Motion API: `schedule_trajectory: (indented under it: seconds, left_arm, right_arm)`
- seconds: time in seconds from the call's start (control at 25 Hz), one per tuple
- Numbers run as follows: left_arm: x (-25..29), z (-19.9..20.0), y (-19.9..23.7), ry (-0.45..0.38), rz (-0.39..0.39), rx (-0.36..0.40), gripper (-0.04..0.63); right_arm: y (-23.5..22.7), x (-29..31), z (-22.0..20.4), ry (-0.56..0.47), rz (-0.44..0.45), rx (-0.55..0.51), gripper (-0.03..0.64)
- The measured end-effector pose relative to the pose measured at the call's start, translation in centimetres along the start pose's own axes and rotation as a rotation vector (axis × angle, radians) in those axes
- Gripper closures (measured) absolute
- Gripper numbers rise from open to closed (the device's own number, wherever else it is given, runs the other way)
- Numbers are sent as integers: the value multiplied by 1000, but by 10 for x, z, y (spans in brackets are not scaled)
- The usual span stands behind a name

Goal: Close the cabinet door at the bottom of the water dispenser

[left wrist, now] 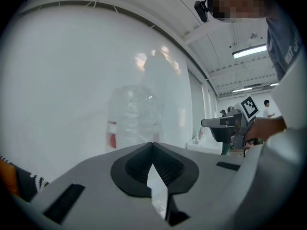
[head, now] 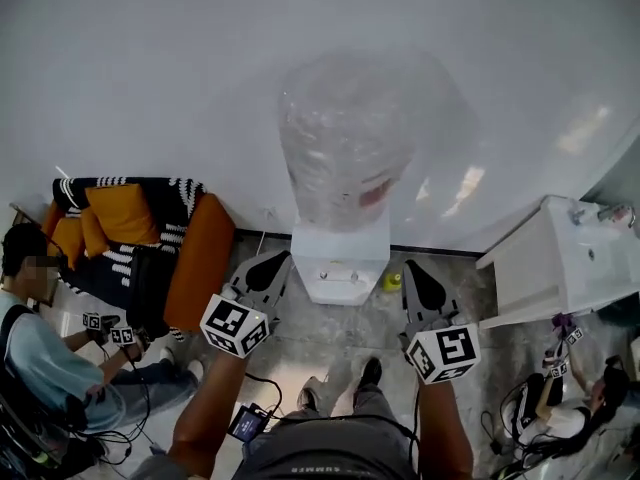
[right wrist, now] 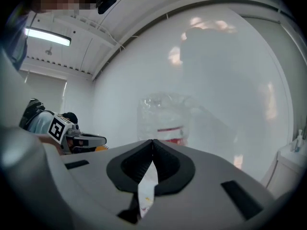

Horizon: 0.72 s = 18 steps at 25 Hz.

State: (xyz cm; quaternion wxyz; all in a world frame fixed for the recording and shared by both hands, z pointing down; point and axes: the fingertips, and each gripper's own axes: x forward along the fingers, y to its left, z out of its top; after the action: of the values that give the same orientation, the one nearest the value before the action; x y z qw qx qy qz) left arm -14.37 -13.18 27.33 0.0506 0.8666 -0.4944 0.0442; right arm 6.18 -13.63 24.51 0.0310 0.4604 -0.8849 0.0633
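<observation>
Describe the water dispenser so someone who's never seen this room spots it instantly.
Look along the foot of the big white wall: an orange sofa under a striped throw stands at the left and a white counter unit at the right. Between them is the white floor-standing water dispenser, the only thing topped by a large clear plastic bottle with a red label.

No words can be read clearly. The water bottle [right wrist: 165,121] has a red label [right wrist: 169,134], but its print is too blurry. Below the water bottle in the head view, the left marker cube [head: 234,325] and the right marker cube [head: 445,353] show black-and-white squares, not letters. The tiny white letters on the person's waistband [head: 335,468] are too small to read.
</observation>
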Motion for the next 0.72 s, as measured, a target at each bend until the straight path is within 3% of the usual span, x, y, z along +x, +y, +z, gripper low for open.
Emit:
schedule_trajectory:
  seconds: [0.32, 0.6, 0.72]
  left_arm:
    - [-28, 97, -22, -118, -72, 87, 580]
    - [-50, 150, -36, -193, -79, 209, 580]
    - [-64, 157, -32, -196, -59, 225, 580]
  right_arm:
    - [57, -10, 79, -89, 132, -83, 588]
    - [78, -25, 112, -116, 183, -136, 589]
    - [92, -26, 114, -96, 216, -142, 589]
